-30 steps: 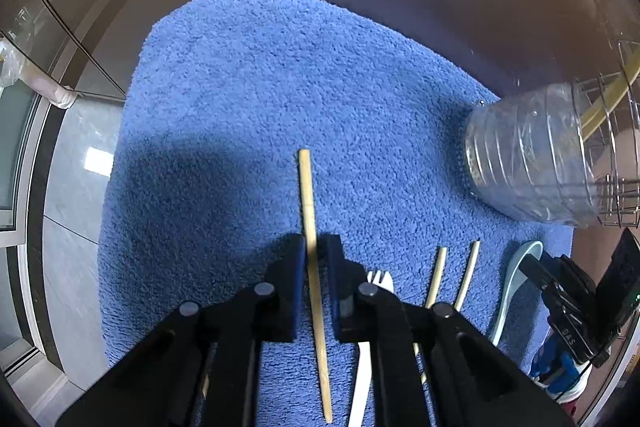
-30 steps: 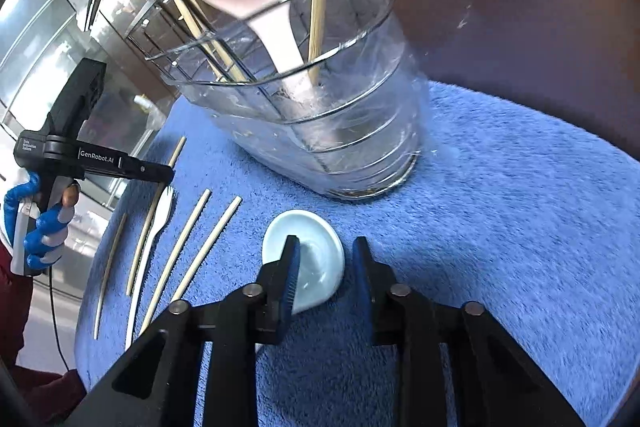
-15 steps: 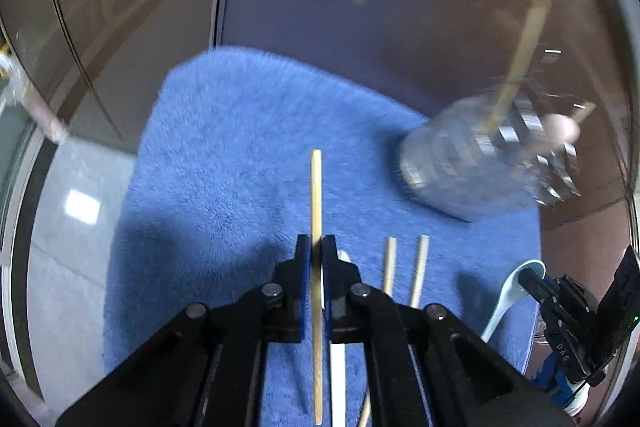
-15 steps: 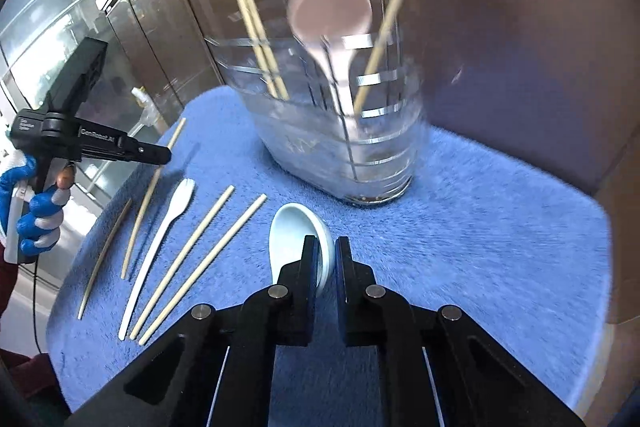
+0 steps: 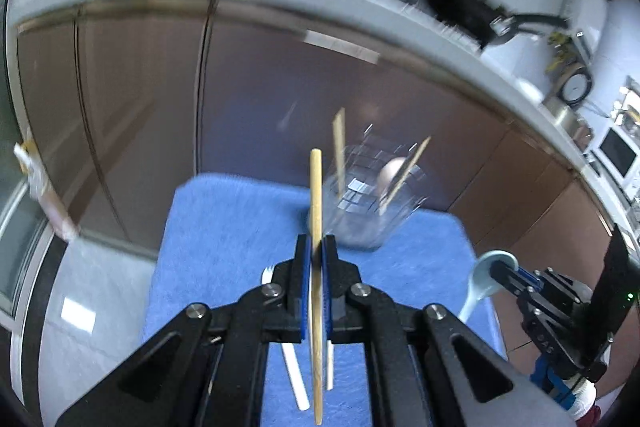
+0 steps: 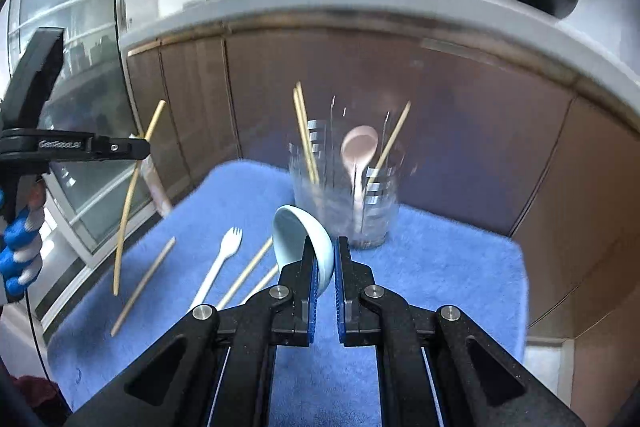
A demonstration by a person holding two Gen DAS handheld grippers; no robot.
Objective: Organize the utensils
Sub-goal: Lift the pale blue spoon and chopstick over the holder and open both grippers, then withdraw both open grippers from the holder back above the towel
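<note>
Blue terry mat (image 6: 448, 267) covers the floor surface and keeps loose utensils from sliding. Clear holder (image 6: 344, 203) stands near the mat's far edge, upright so chopsticks and a pink spoon (image 6: 359, 147) lean inside. Right gripper (image 6: 325, 259) has its jaws clamped on the pale blue spoon (image 6: 302, 231), bowl upward, clear of the mat. Left gripper (image 5: 316, 255) has its jaws closed on one chopstick (image 5: 316, 195) at mid-length, likely for balance. White fork (image 6: 224, 259) and three chopsticks lie toward the mat's left edge.
</note>
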